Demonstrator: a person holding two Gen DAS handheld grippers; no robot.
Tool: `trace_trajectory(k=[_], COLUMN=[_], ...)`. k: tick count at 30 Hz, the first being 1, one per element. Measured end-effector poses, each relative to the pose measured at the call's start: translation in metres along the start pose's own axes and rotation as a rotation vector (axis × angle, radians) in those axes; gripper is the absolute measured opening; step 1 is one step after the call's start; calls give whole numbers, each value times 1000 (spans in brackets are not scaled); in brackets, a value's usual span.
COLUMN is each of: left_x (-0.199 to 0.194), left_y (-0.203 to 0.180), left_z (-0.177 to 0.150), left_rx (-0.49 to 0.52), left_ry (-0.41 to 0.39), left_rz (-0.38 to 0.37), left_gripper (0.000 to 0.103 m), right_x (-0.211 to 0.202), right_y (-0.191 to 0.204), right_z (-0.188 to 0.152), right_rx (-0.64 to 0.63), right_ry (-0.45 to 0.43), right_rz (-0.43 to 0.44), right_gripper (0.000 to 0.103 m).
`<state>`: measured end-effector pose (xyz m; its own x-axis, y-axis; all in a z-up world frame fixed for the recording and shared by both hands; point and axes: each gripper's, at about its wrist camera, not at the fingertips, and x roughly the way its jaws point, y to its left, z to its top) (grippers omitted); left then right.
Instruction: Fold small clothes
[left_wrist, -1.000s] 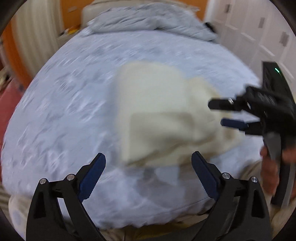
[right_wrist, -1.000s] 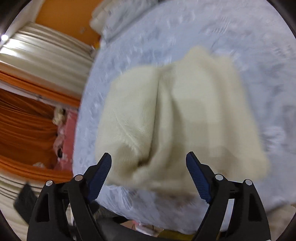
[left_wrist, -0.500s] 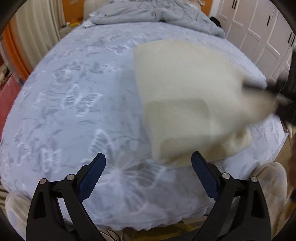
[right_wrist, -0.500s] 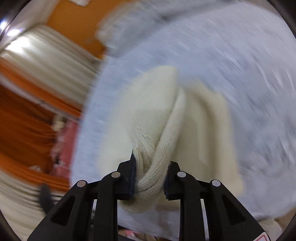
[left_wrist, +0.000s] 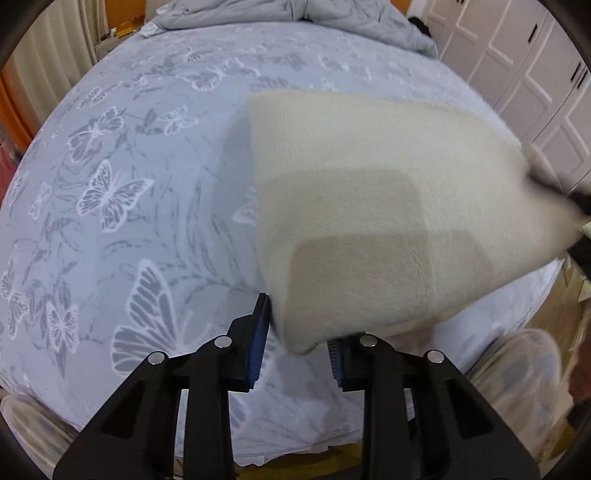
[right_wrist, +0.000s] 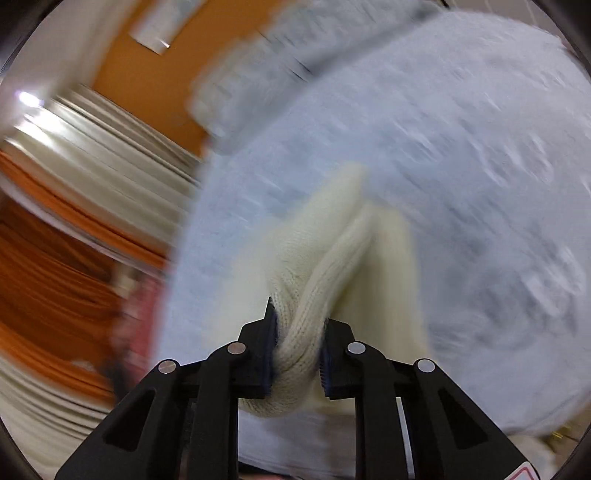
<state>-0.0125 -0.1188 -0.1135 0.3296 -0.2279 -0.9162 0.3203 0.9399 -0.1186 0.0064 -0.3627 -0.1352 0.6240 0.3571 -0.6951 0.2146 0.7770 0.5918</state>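
Both tools pinch the cream knit garment (left_wrist: 388, 221) — left tool (left_wrist: 299, 332) just closing, right tool (right_wrist: 297, 350) clamped.

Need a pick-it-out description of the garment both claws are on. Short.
Start from the bed's pale blue sheet printed with white butterflies. On its near right part is the cream knit garment, the only pale fuzzy piece there. The left claw, which has just been closing, is at its near corner; the right claw pinches a ribbed fold.
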Motion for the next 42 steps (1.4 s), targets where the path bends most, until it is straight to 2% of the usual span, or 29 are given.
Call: trace_trajectory(k=[1,2,4,5,8,9,10,11,12,14,15,16,17,18,19,21,22,24,26,28,30,31,32,34,36,37,39,41,42], left_x=[10,18,26,25,3,-5,-13,-21,-32,-47,-51,-54,-58,-61,-64,-69,-71,-72,-70,-69,-69,-70,-71,-73,-73,-72,-69,-65,-63], left_y=[-1,-1,0,0,7,9,11,14,16,16,14,13,12,11,12,18,21,26,29,30,31,31,33,36,41,43,47,47,46], left_z=[-2,-4,-11,-12,-16,-18,-20,-22,-24,-25,-24,-23,-22,-22,-20,-17,-17,-16,-15,-15,-16,-17,-17,-19,-21,-22,-24,-24,-24], left_rx=[0,-4,-17,-21,-55,-64,-71,-79,-87,-75,-68,-56,-45,-41,-38,-42,-48,-58,-59,-52,-49,-49,-49,-50,-55,-61,-80,-89,-90], left_ry=[26,50,67,72,62,53,43,26,1,-35,-41,-43,-50,-57,-63,-73,-82,-84,-76,-71,-72,-70,-66,-69,-68,-65,-50,-42,-39], left_rz=[3,9,23,22,0,-8,-21,-39,-51,-40,-23,-1,13,21,32,52,53,69,76,93,109,112,121,127,131,127,116,104,98], left_gripper=[28,28,28,28,33,42,54,61,62,62,62,62,62,62,62,63,64,66,66,66,66,66,66,66,66,66,66,66,66], right_x=[27,45,30,14,-23,-34,-40,-42,-37,-16,2,28,56,89,102,84,70,36,30,51,107,126,132,121,90,76,55,71,84], right_y=[-19,-35,-24,-10,20,32,43,47,58,76,79,72,65,46,32,43,54,86,112,130,122,115,116,132,144,144,122,79,56], right_z=[-8,-17,-15,-12,-11,-11,-9,-3,1,3,6,11,11,8,5,14,17,15,4,-10,-39,-50,-57,-49,-31,-25,-14,-18,-22], right_rx=[20,78,51,5,-92,-128,-148,-157,-174,-237,-269,-279,-277,-268,-248,-204,-197,-232,-306,-375,-446,-471,-499,-490,-441,-415,-345,-292,-261], right_ry=[102,184,130,77,-45,-85,-98,-87,-61,-27,1,52,112,201,230,207,179,102,110,163,315,360,358,349,264,227,164,191,235], right_rz=[-70,-82,-71,-100,-253,-268,-241,-205,-153,-132,-159,-206,-271,-322,-321,-306,-301,-206,-198,-211,-321,-364,-395,-396,-322,-309,-365,-509,-483], right_gripper=[17,18,22,29,31,31,31,31,31,30,29,23,9,6,5,6,10,12,12,12,10,7,7,10,9,8,8,0,0])
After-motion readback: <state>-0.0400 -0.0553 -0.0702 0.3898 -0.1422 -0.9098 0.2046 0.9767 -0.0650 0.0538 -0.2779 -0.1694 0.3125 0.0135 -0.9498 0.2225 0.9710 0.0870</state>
